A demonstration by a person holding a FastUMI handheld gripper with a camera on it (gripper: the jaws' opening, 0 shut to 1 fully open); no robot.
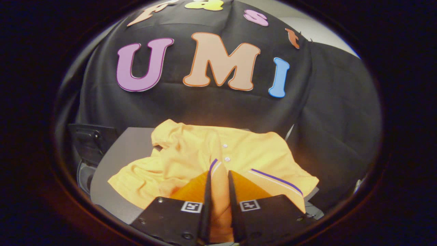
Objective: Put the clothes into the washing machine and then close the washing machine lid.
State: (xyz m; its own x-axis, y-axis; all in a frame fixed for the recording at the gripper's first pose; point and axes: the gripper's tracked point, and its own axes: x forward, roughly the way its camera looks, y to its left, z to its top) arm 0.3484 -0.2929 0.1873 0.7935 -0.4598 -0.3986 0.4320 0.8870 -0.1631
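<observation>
Gripper view: tongs level over grey surface, clenched on fold of yellow shirt.

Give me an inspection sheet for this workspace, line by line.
Surface: grey tabletop, mostly covered by cloth.
Job's things: yellow shirt lying crumpled on the tabletop, buttons up; a fold runs between the fingers.
Clutter: nothing seen.
Gripper: gripper low over the shirt, fingers nearly together around the fold; whether both press it is unclear.
Cables: nothing seen.
Surroundings: dark object beside the tabletop, identity unclear; black cloth wall behind.
</observation>
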